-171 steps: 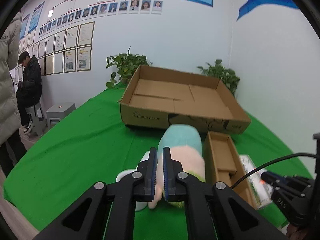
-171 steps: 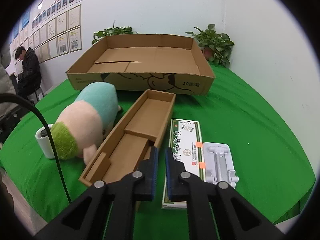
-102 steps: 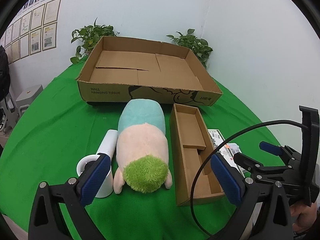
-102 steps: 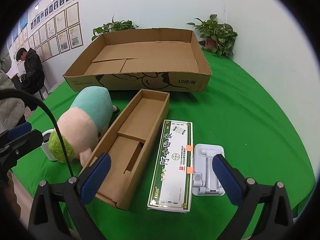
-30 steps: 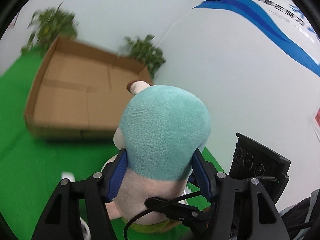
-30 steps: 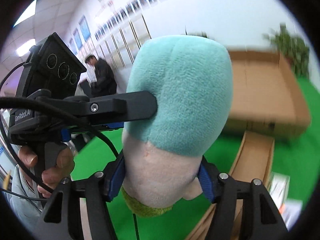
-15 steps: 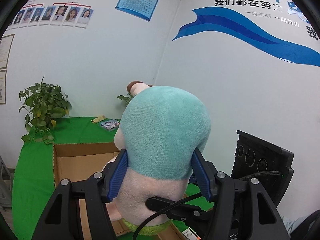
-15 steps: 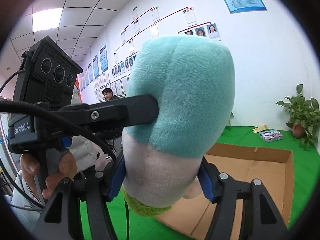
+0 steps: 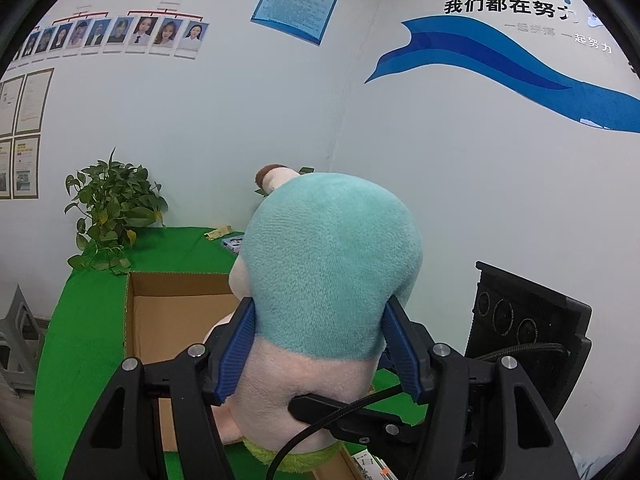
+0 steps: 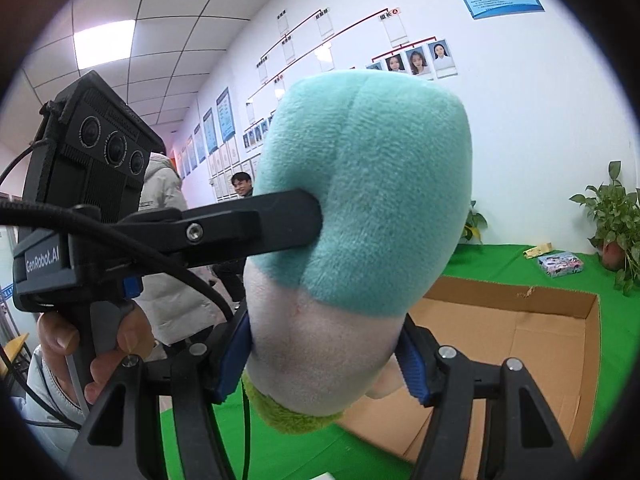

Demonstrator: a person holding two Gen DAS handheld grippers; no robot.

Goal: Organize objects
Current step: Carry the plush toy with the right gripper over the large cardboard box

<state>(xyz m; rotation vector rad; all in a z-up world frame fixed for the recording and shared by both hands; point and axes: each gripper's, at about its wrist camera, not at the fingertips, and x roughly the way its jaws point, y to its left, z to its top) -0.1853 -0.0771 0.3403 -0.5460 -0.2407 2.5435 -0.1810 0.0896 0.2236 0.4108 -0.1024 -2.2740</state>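
The left hand-held gripper (image 9: 320,350) was clamped on the plush toy (image 9: 328,268), its blue pads (image 9: 236,354) pressed into the sides where the teal upper part met the pale pink lower part. The right hand-held gripper (image 10: 326,360) gripped the same toy from another side, its pads sunk into the pink band just above the green fringe. In the right wrist view a black finger (image 10: 248,230) of the left hand-held gripper dented the teal plush, and a bare hand (image 10: 80,354) was wrapped around that gripper's handle, below its black camera housing (image 10: 92,148).

The toy was held up in the air between the two tools, off the counter (image 9: 80,344), with its teal end pointing away from both cameras and a small brown-tipped nub (image 9: 274,174) sticking up at the far end.

Beneath and behind it lay the large open cardboard box (image 9: 152,320), resting on the green cloth of the counter. A potted plant (image 9: 112,216) stood at the far edge by the wall, and a small colourful packet (image 10: 560,265) lay near a second plant (image 10: 618,220). Two people (image 10: 168,240) were in the background by the wall of framed papers.
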